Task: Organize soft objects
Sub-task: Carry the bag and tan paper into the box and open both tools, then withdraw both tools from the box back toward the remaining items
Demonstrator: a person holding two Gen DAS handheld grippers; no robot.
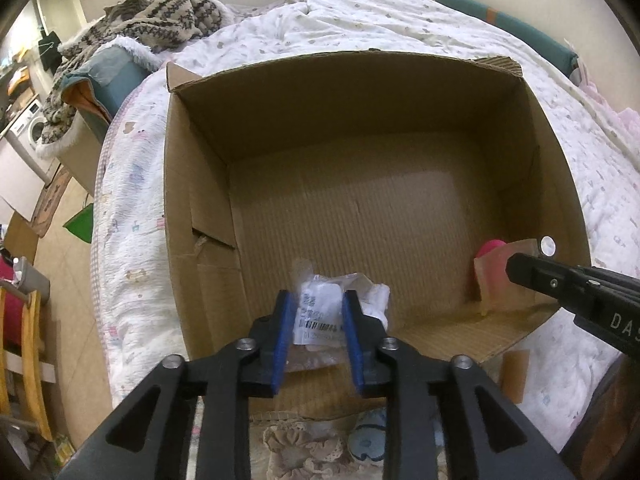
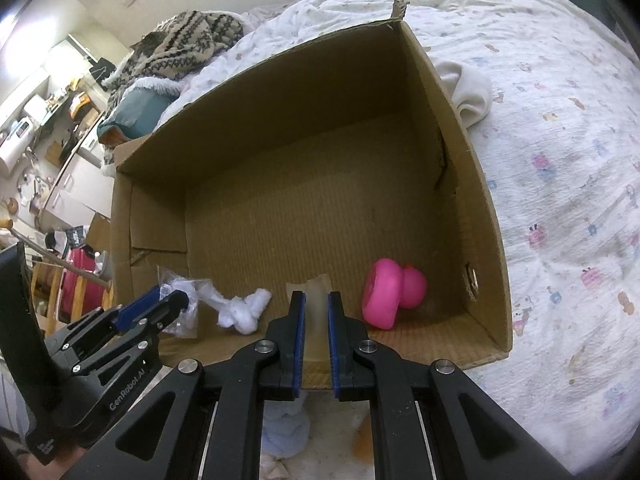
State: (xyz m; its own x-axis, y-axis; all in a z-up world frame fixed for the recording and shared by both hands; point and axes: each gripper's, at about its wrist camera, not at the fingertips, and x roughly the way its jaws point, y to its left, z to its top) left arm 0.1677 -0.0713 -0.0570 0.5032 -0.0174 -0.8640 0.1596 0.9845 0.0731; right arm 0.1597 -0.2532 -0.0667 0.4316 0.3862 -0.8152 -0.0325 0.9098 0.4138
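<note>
Cardboard box (image 1: pixel 372 92) sits open on bed quilt (image 2: pixel 560 184).

L gripper (image 1: pixel 316 312) reaches over near wall, jaws narrowly apart w/ clear plastic bag of white stuff (image 1: pixel 320 312) between blue pads; can't tell if pads press on it. Bag rests on box floor, near-left corner, white wad (image 2: pixel 244 312) trailing beside it.

R gripper (image 2: pixel 316 312) nearly closed, pinching a translucent pale sheet (image 2: pixel 316 300), near-right part of box.

Pink soft toy (image 2: pixel 390 292) lies on box floor just right of R gripper, near right wall.
</note>
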